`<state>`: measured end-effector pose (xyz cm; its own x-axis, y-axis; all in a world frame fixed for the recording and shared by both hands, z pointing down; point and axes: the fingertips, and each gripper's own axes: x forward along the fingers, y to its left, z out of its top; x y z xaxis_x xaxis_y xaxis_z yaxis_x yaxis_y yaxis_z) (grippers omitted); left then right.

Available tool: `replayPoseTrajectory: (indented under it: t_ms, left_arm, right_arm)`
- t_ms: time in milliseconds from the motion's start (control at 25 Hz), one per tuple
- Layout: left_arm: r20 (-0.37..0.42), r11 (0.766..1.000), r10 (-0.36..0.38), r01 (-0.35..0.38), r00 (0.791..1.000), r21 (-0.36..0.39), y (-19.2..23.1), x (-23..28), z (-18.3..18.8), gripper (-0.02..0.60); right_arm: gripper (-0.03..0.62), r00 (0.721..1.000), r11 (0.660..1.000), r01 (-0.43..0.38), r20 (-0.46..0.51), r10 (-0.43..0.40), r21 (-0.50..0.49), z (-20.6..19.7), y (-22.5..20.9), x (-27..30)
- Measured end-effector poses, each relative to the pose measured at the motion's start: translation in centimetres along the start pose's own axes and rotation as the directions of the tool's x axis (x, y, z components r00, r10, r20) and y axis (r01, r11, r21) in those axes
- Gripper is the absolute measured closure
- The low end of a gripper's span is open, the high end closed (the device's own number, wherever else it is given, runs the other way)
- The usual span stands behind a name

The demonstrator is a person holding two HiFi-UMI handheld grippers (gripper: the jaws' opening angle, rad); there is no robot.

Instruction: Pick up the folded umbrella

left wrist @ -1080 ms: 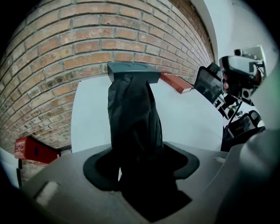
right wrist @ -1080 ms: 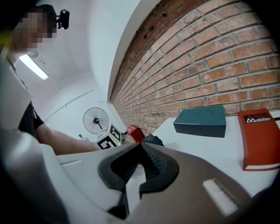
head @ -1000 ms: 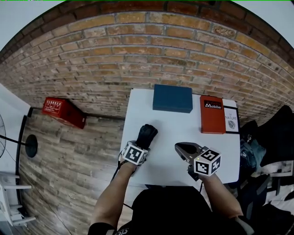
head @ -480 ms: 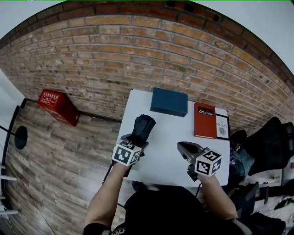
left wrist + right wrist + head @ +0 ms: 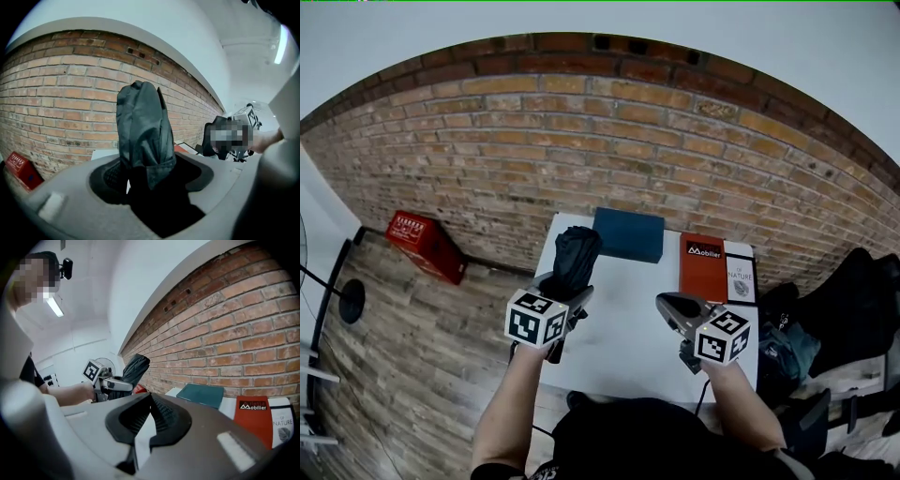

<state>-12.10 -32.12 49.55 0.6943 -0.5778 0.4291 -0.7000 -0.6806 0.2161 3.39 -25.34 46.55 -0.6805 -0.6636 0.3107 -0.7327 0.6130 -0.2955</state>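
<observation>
Our left claw [image 5: 150,185] is clamped on the folded umbrella [image 5: 140,122], its jaws standing wide round the black bundled fabric. The umbrella is held clear of the white tabletop [image 5: 619,328], its free end pointing up toward the brick wall [image 5: 581,159]. Our right claw [image 5: 143,423] grips nothing, its tips drawn together.

We read "Mobilier" in white on the orange-red book [image 5: 702,267] and "NATURE" on the white book [image 5: 741,279] touching its right side. A blue box [image 5: 628,234] lies at the far edge, to their left. White print on the red crate [image 5: 427,246] on the floor [image 5: 412,356] is too small to read.

Our left forearm [image 5: 511,394] reaches forward beside the tabletop's left edge, and our right forearm [image 5: 736,403] reaches over its near part.
</observation>
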Motion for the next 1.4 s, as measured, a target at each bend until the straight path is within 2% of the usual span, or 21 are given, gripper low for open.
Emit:
replayPoseTrajectory:
  t_ms: [160, 360, 720, 840, 1040, 1400]
  left_arm:
    - [0.099, 1.0, 0.016, -0.013, 0.995, -0.026, -1.8, -0.4, 3.9, 0.291]
    - [0.184, 0.998, 0.056, -0.059, 0.981, 0.01, -3.8, -1.6, 7.3, 0.291]
    - [0.332, 0.995, 0.087, -0.098, 0.939, 0.016, -6.3, -4.6, 11.7, 0.291]
    - [0.383, 0.993, 0.096, -0.114, 0.919, 0.025, -7.0, -5.6, 12.8, 0.291]
    - [0.433, 0.985, 0.116, -0.159, 0.894, 0.063, -7.4, -6.2, 13.1, 0.291]
    - [0.417, 0.99, 0.134, -0.142, 0.899, -0.012, -6.6, -5.3, 9.9, 0.293]
  right_arm:
    - [0.592, 0.999, 0.999, -0.008, 0.041, 0.009, -0.032, 2.4, -1.9, -1.9]
    - [0.592, 0.996, 0.998, -0.024, 0.088, 0.028, -0.054, 4.4, -3.2, -3.5]
    - [0.592, 0.988, 0.993, -0.023, 0.148, 0.04, -0.114, 6.6, -3.8, -6.8]
    - [0.592, 0.984, 0.993, -0.017, 0.177, 0.039, -0.12, 7.2, -3.7, -7.8]
    - [0.592, 0.978, 0.99, 0.01, 0.207, 0.02, -0.143, 7.6, -4.0, -8.8]
    - [0.593, 0.973, 0.98, -0.014, 0.221, 0.059, -0.199, 7.5, -2.5, -8.5]
